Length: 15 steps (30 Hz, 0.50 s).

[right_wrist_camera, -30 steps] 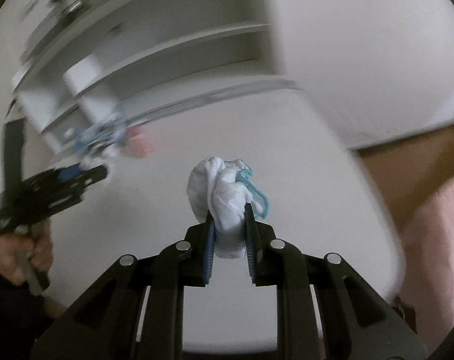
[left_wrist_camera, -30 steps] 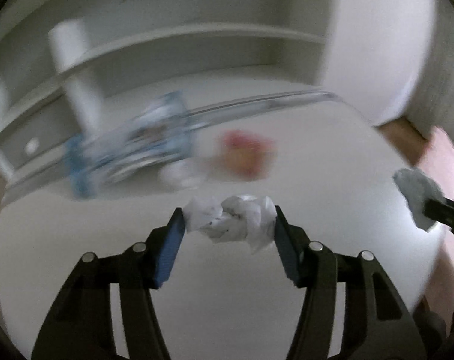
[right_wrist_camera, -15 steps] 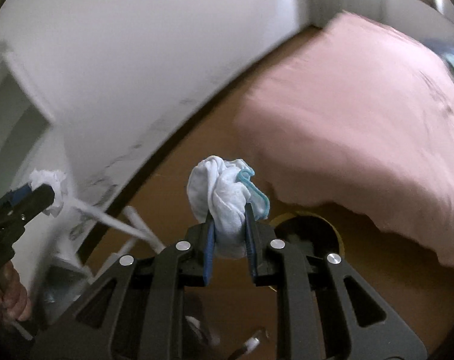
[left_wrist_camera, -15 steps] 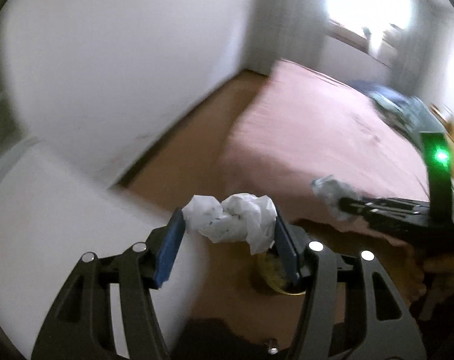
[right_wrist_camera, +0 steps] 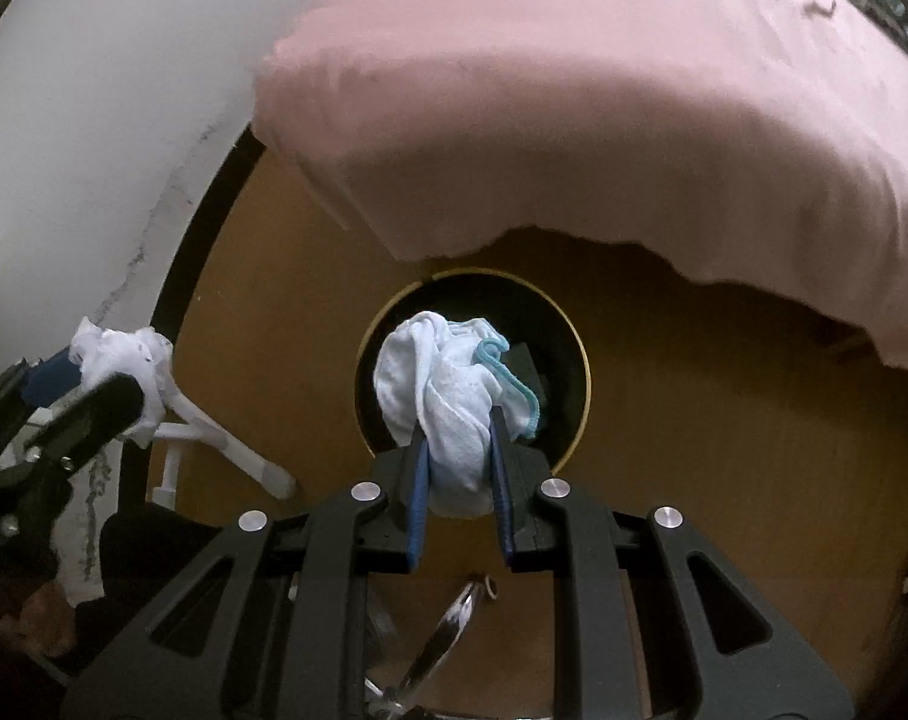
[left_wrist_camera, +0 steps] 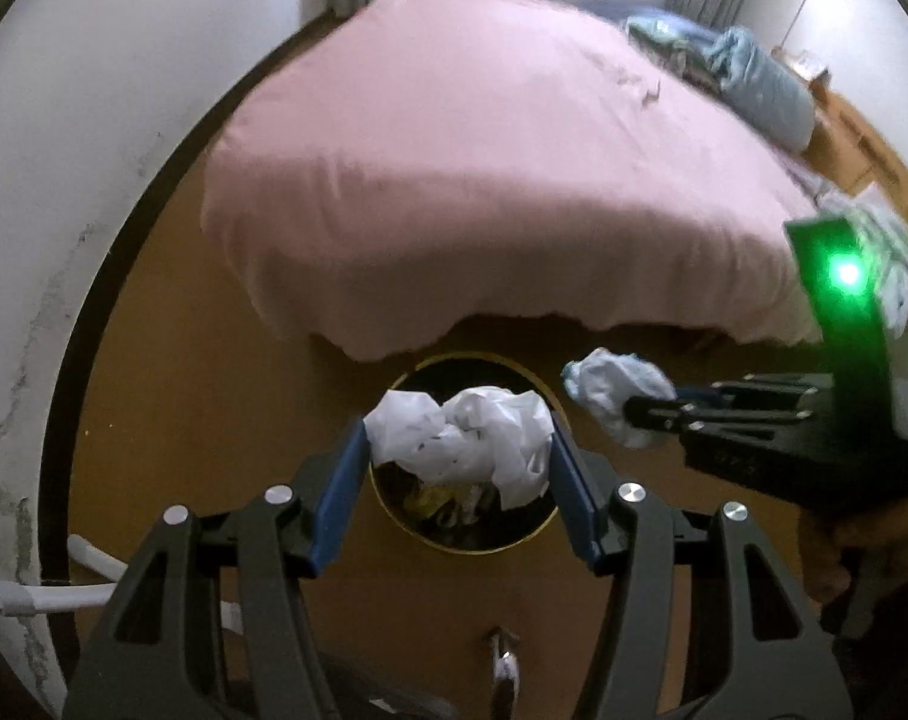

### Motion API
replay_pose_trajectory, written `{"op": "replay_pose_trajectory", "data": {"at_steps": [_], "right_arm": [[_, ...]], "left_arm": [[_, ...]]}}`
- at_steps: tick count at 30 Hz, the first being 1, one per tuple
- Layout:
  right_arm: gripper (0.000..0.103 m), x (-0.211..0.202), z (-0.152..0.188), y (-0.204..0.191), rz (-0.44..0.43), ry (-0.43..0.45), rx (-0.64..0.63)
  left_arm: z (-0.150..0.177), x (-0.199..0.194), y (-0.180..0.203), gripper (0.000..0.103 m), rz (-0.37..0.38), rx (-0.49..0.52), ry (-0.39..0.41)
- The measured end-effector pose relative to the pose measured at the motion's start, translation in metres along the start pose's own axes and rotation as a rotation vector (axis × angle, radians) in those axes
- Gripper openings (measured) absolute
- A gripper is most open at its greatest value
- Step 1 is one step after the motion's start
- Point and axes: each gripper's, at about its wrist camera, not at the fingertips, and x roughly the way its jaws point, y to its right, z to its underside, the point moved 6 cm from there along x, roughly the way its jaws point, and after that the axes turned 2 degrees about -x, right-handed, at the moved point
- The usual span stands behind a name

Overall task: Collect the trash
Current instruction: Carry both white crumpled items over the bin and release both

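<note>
My left gripper [left_wrist_camera: 461,456] is shut on a crumpled white paper wad [left_wrist_camera: 463,441], held right above a round black bin with a gold rim [left_wrist_camera: 466,546] on the wooden floor. Trash lies inside the bin. My right gripper [right_wrist_camera: 458,468] is shut on a balled white cloth with a teal edge [right_wrist_camera: 447,402], also hanging over the bin [right_wrist_camera: 565,324]. In the left wrist view the right gripper [left_wrist_camera: 631,411] comes in from the right with the white cloth [left_wrist_camera: 610,387]. The right wrist view has the left gripper [right_wrist_camera: 102,390] and its paper wad [right_wrist_camera: 123,360] at the left edge.
A bed with a pink cover [left_wrist_camera: 484,168] overhangs the floor just behind the bin. A white wall with a dark baseboard [left_wrist_camera: 87,312] curves along the left. White cables [right_wrist_camera: 225,450] lie on the floor at the left. A person's hand [left_wrist_camera: 850,546] holds the right gripper.
Both grippers have swung away from the white table and shelves, down toward the floor, and now hang over the bin beside the bed. Each still holds its wad.
</note>
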Motion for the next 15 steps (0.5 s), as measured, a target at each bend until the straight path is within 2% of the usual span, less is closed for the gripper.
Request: {"op": "replay_pose_trajectory", "data": {"at_steps": [6, 8, 12, 15], "right_arm": [[0.018, 0.011, -0.001, 0.011, -0.026, -0.015, 0.006], [0.026, 0.005, -0.001, 0.015, -0.033, -0.016, 0.003], [0.051, 0.001, -0.003, 0.01, -0.048, 0.002, -0.008], [0.051, -0.004, -0.006, 0.011, -0.05, 0.017, -0.006]], "left_arm": [[-0.007, 0.026, 0.011, 0.058, 0.006, -0.01, -0.037], [-0.012, 0.027, 0.015, 0.058, 0.003, -0.007, -0.037], [-0.014, 0.019, 0.017, 0.058, 0.006, -0.007, -0.041], [-0.013, 0.015, 0.019, 0.058, 0.008, 0.001, -0.044]]}}
